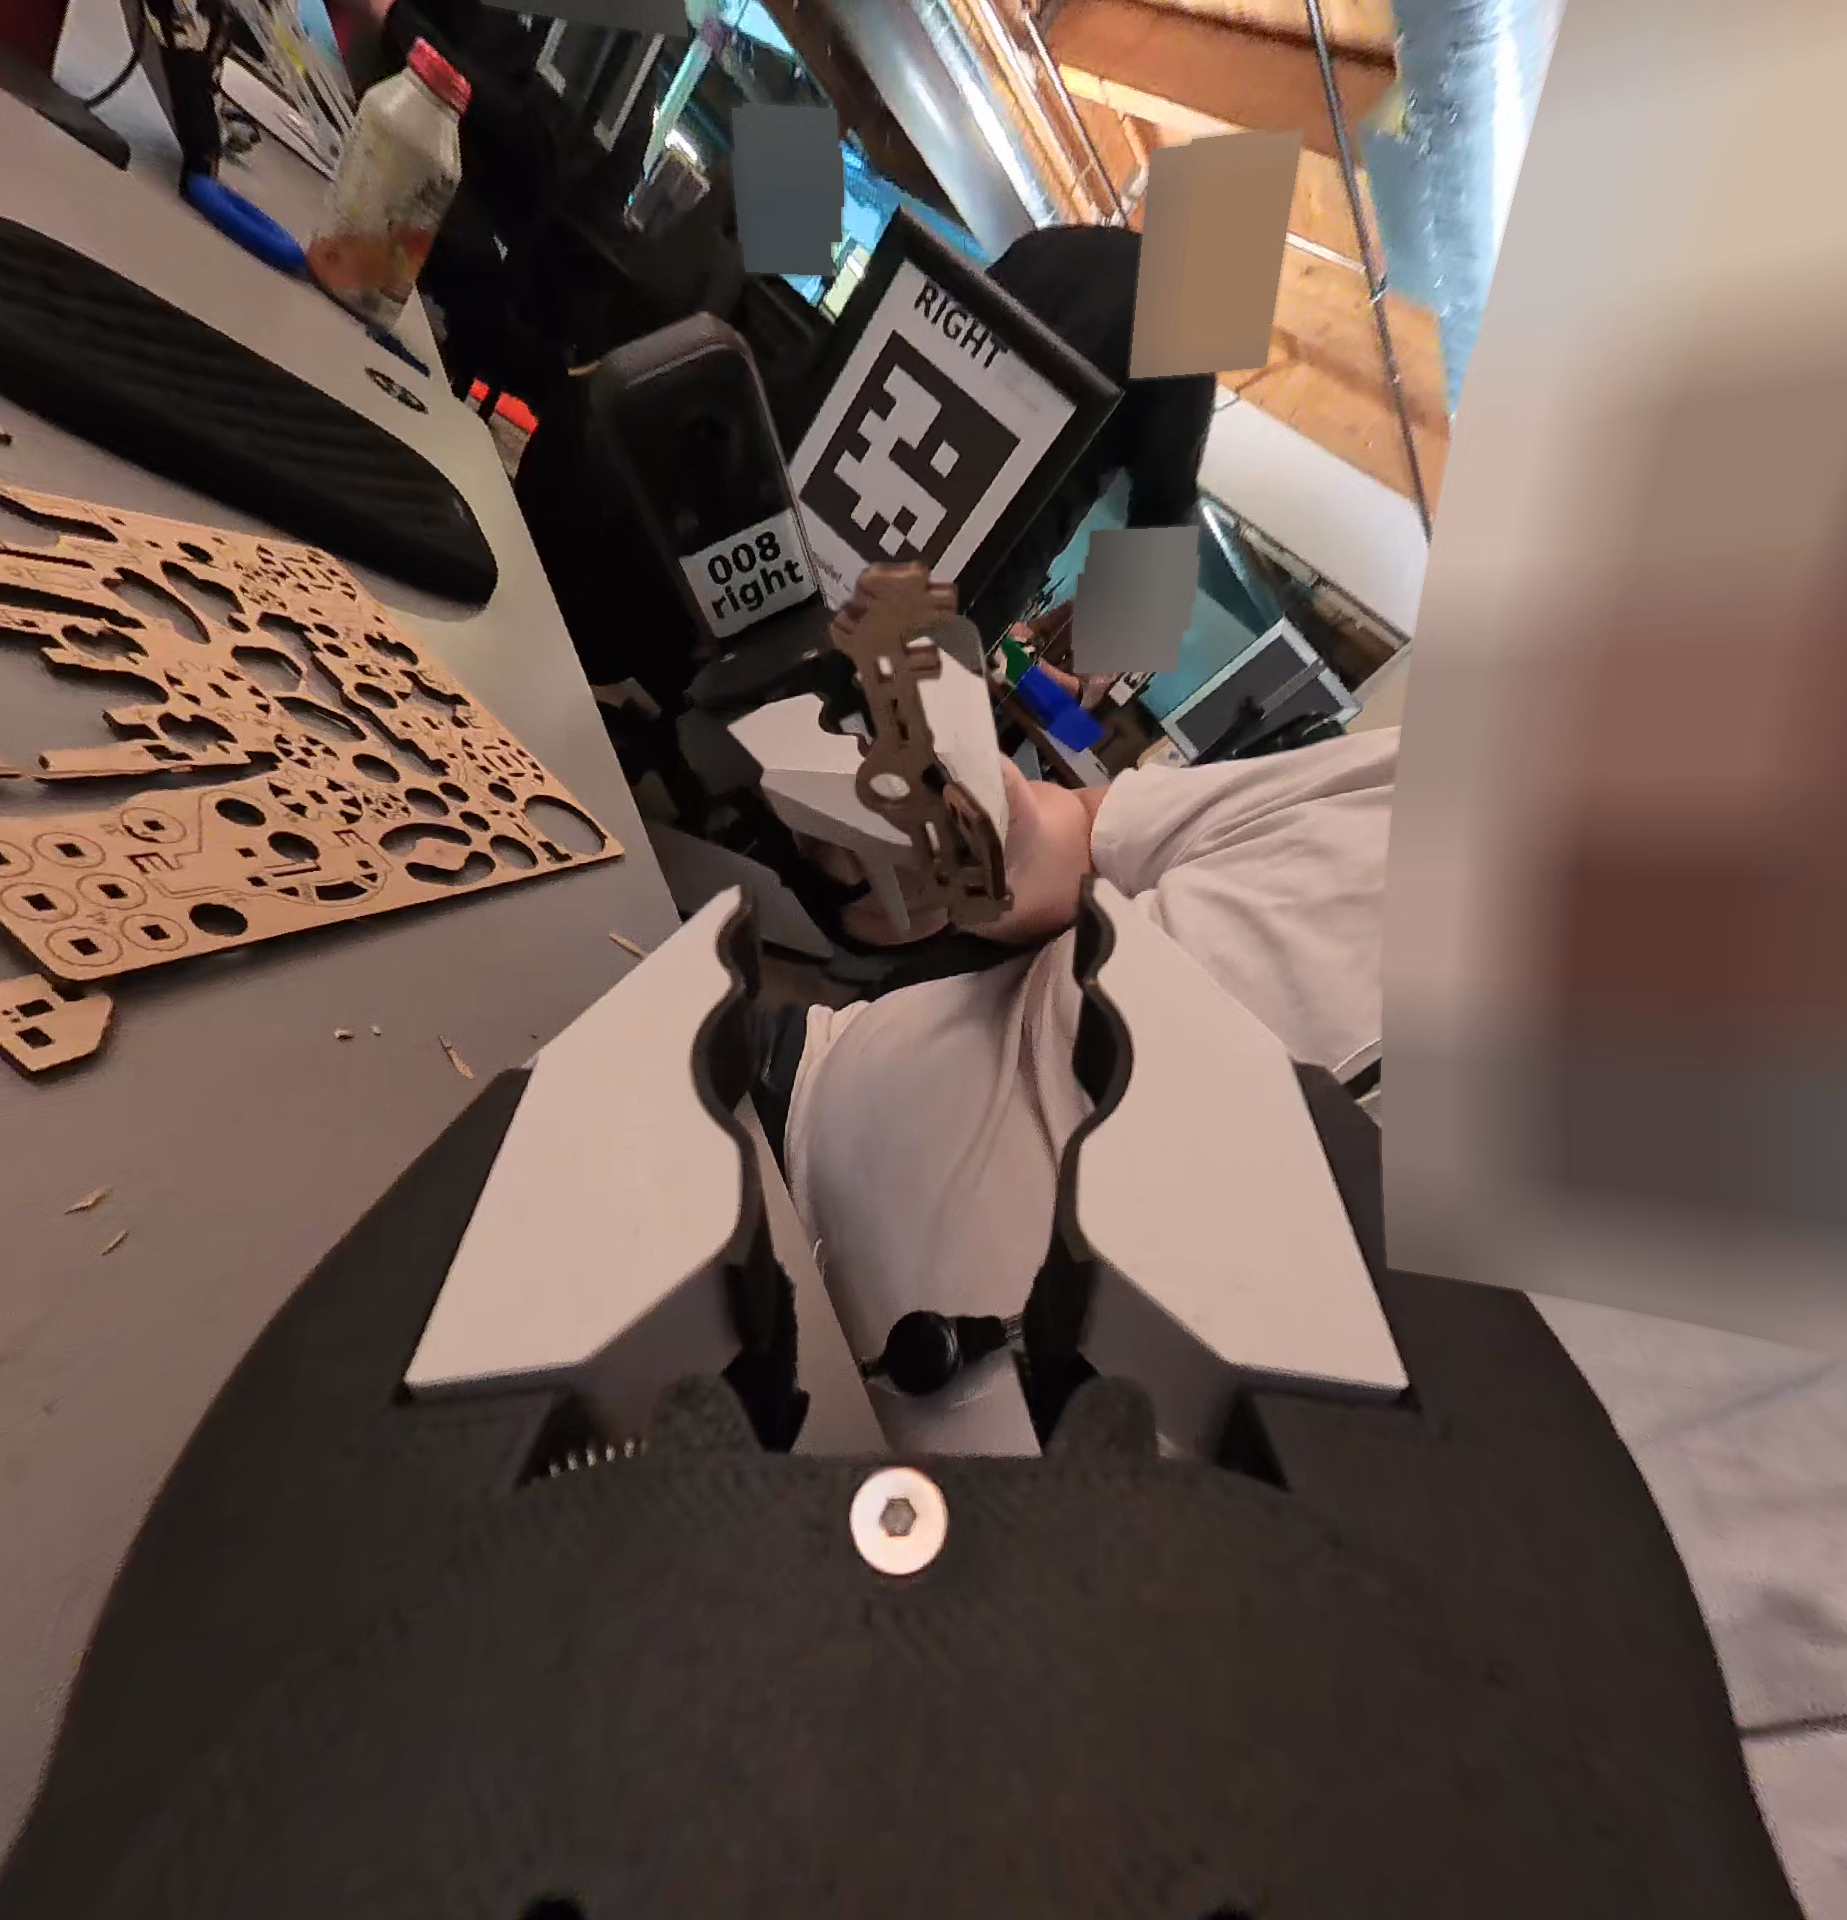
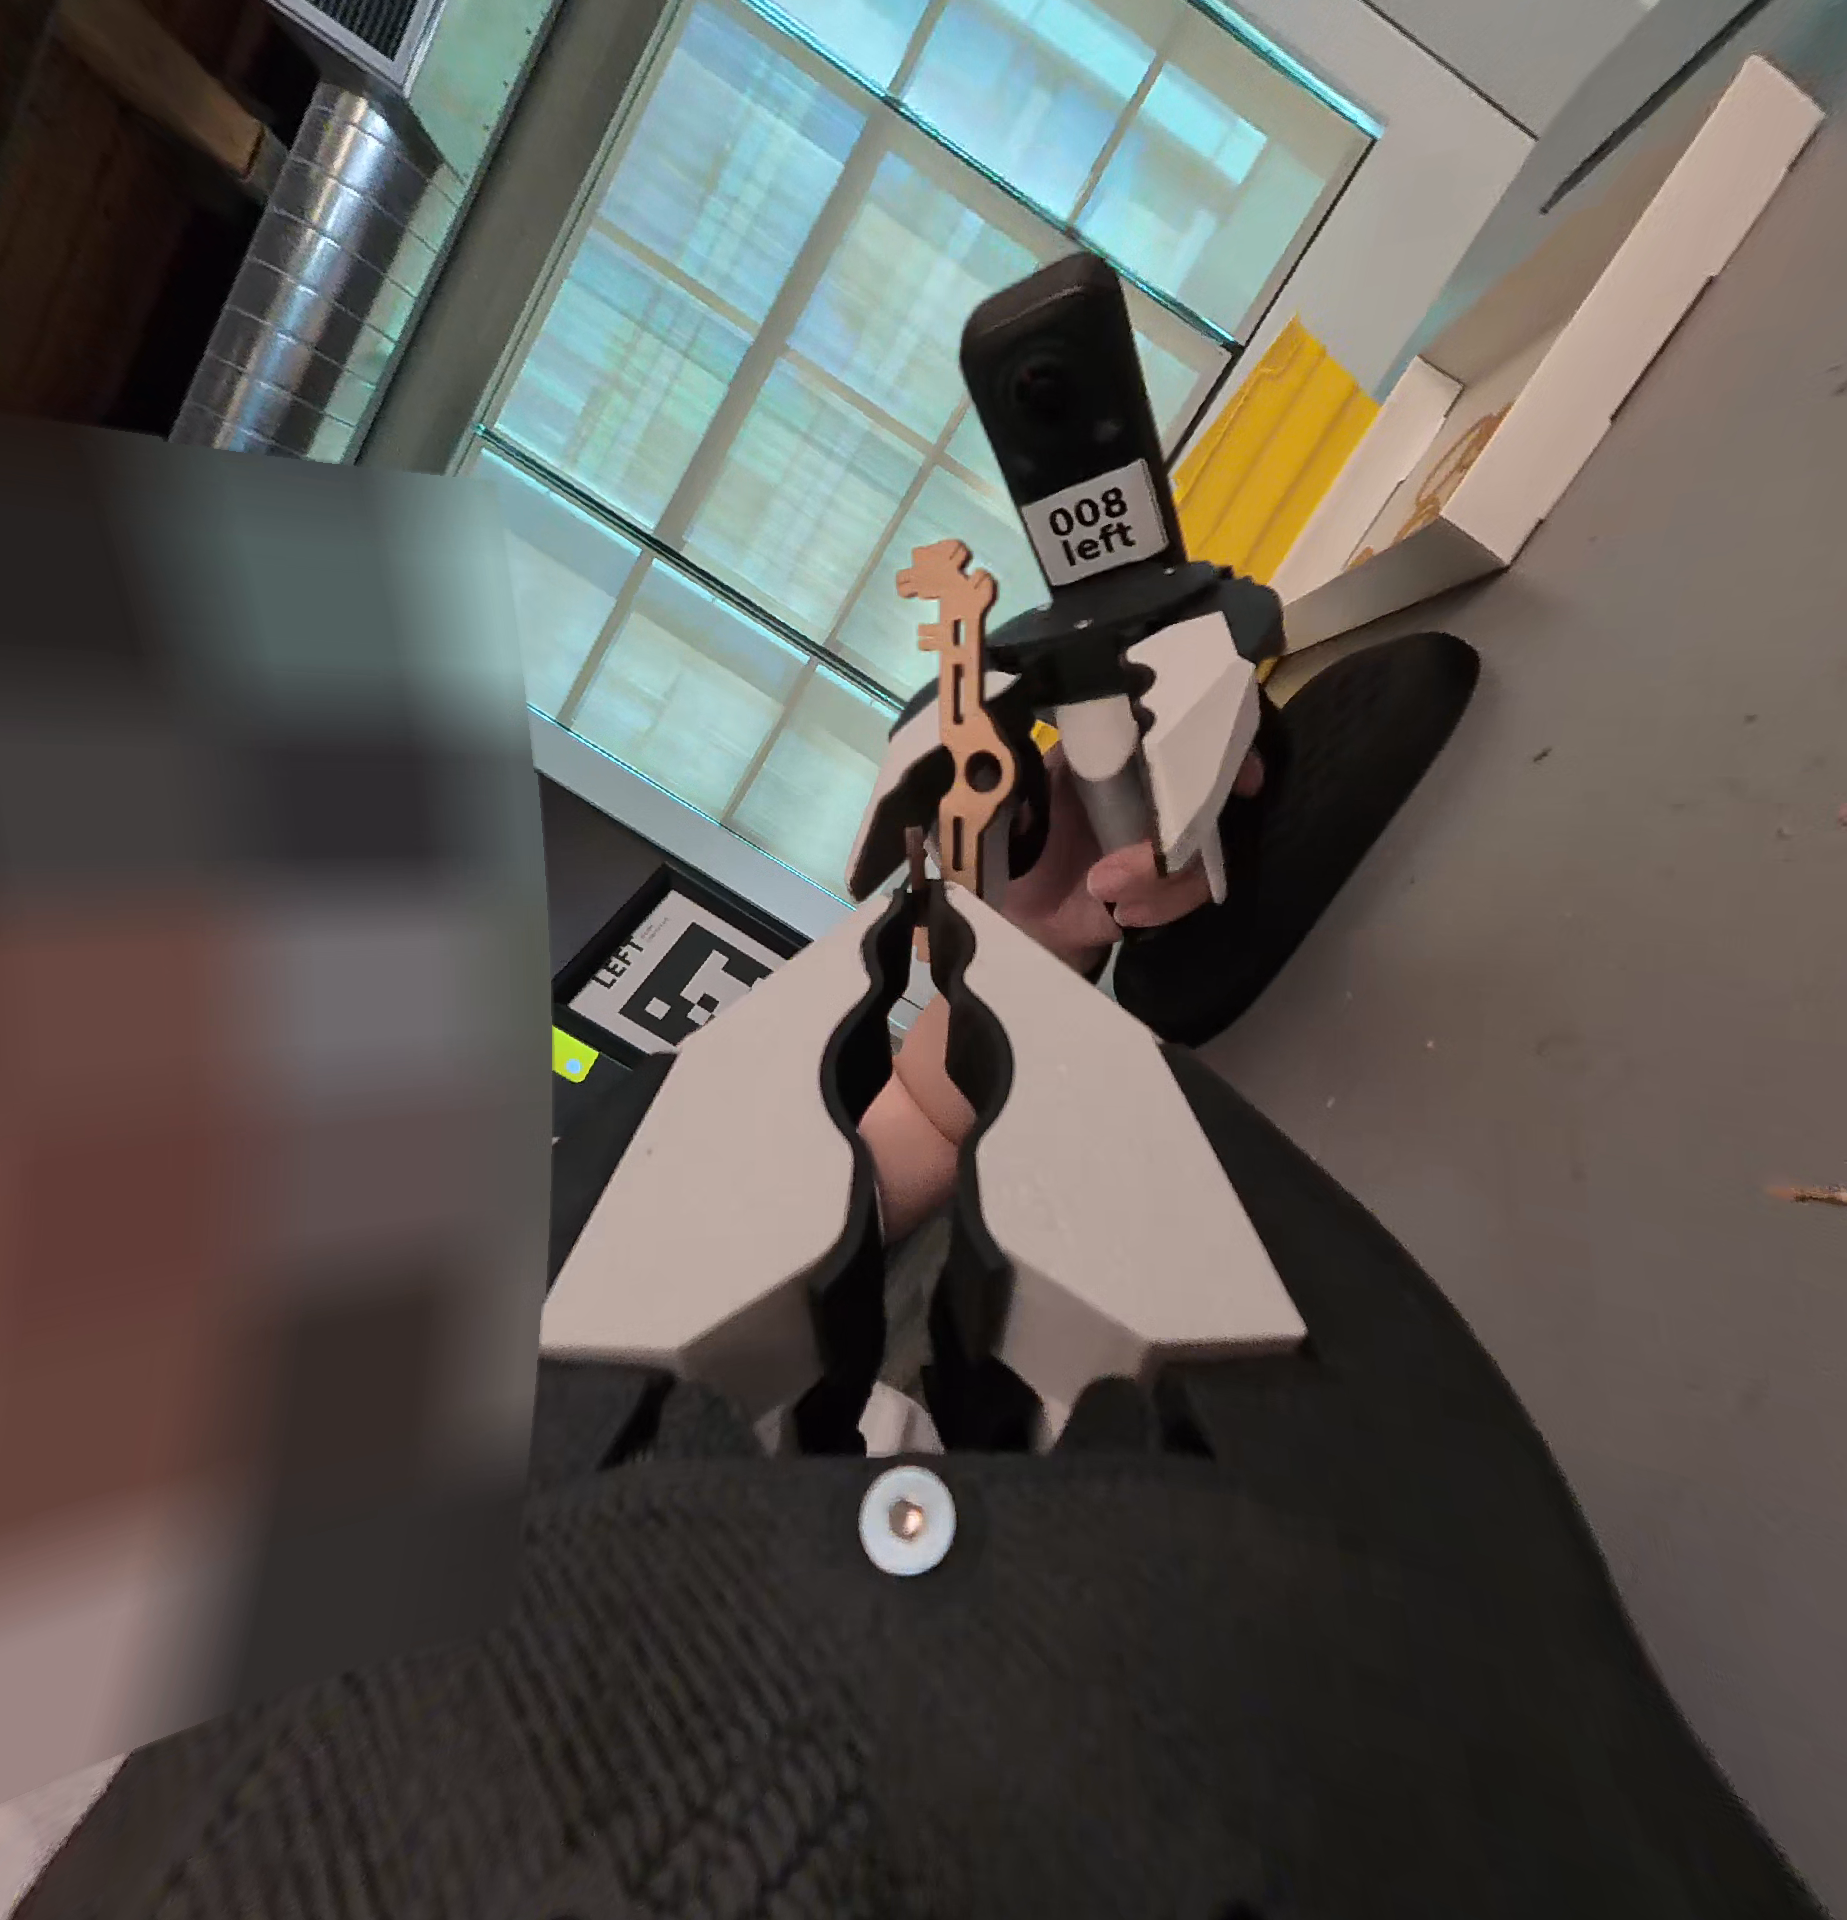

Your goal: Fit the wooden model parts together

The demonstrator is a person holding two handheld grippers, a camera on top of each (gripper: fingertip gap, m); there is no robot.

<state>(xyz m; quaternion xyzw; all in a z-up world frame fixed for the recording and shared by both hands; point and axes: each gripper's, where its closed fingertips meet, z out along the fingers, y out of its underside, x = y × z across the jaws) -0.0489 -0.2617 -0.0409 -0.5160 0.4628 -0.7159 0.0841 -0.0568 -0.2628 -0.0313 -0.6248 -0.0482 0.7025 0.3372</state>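
Your right gripper point(image 2: 924, 914) is clenched on the slotted wooden strip point(image 2: 958, 727), which stands up past its tips. Your left gripper point(image 1: 911, 935) is released and empty, facing it: close it squarely on the strip's free end.

Your left gripper point(image 1: 914, 987) is raised beside the table point(image 1: 223, 1195), and its fingers stand apart with nothing between them. In front of it your right gripper point(image 2: 924, 914) pinches the lower end of the wooden model part point(image 2: 958, 727), which rises upright above its fingertips. On the table, to the left, lies the cut-out sheet point(image 1: 223, 748), with one loose piece point(image 1: 41, 1023) just beside its near corner. Behind the sheet lies a long pad point(image 1: 202, 416), and farther behind stands a bottle point(image 1: 394, 187).
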